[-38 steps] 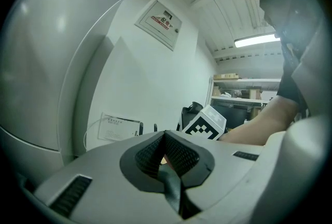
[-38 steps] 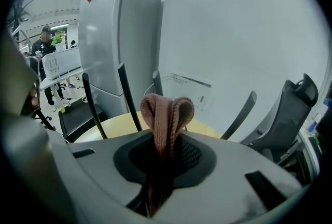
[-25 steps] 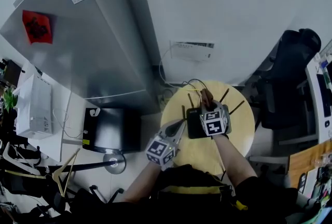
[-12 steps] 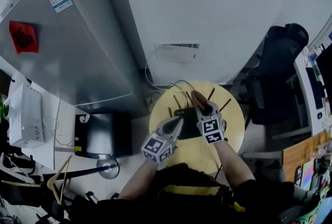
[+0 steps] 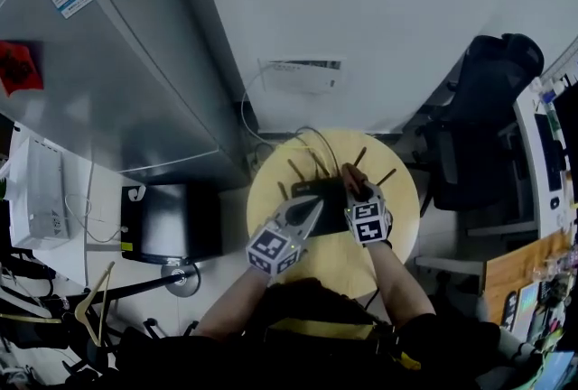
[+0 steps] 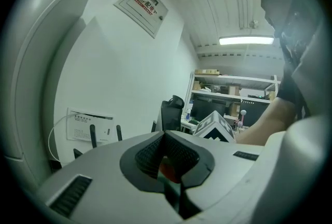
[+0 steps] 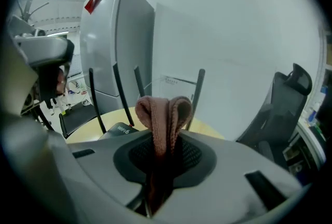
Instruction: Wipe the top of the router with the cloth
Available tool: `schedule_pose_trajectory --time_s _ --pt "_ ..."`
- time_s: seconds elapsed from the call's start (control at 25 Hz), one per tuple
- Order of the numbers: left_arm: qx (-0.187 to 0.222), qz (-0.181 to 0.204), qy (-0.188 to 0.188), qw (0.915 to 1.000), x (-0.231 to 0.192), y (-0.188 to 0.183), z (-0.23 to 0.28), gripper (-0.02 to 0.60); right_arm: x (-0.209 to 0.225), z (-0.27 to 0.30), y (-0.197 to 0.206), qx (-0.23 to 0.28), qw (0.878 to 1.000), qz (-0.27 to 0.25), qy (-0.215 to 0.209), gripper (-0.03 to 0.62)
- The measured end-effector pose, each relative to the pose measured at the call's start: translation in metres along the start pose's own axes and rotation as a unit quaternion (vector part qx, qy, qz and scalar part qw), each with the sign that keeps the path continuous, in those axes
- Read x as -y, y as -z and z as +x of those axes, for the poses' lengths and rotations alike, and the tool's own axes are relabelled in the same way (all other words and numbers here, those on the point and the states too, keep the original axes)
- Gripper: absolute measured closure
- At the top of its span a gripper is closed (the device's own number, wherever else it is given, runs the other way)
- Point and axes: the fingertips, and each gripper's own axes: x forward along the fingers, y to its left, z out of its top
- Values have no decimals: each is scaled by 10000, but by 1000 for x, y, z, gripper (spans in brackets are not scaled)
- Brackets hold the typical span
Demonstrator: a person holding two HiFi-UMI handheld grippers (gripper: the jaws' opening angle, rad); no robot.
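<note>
A black router (image 5: 318,199) with several upright antennas sits on a round yellow table (image 5: 397,199). My right gripper (image 5: 354,187) is over the router's right part and shut on a folded pinkish-brown cloth (image 5: 350,175). In the right gripper view the cloth (image 7: 163,112) bulges up out of the shut right gripper (image 7: 160,158), with the router's top (image 7: 120,129) and antennas (image 7: 117,94) just beyond. My left gripper (image 5: 310,208) points at the router's near left edge. In its own view the left gripper (image 6: 169,159) has its jaws together with nothing held.
A large grey cabinet (image 5: 99,81) stands at the left, with a black box (image 5: 172,221) on the floor beside the table. A black office chair (image 5: 479,140) is at the right. A white wall panel (image 5: 302,74) with cables hangs behind the table.
The head view has shifted, so the table sits further left in the frame. Both grippers stay at the router; the right one, with the cloth, has slid slightly across its top.
</note>
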Motion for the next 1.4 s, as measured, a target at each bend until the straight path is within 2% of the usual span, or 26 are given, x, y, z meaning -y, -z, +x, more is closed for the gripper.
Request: schedule_pose_trajectory --time_s 0.16,0.4,0.64,0.8,0.92,1.08,1.4 --pt "-133 35 -14 9999 -5 4 10 584 16 31 15 -396 9988 288 18 533" --pt "-408 -112 -38 9991 -3 18 15 584 13 57 31 -758 9963 391 -123 533" --pt "-514 -135 43 9986 1 28 22 584 21 71 46 -1122 9922 506 212 533" --pt "-536 -137 48 9985 -3 32 22 584 22 69 38 -1089 9931 408 175 533" --pt "-556 -152 89 9983 -5 32 24 584 20 67 39 -1059 9924 615 153 533" --pt "-592 -170 193 9979 -3 34 24 584 24 55 28 -729 9919 1028 174 533" --pt "-558 -177 457 9972 6 33 24 584 29 32 -1 -321 9940 1005 292 533"
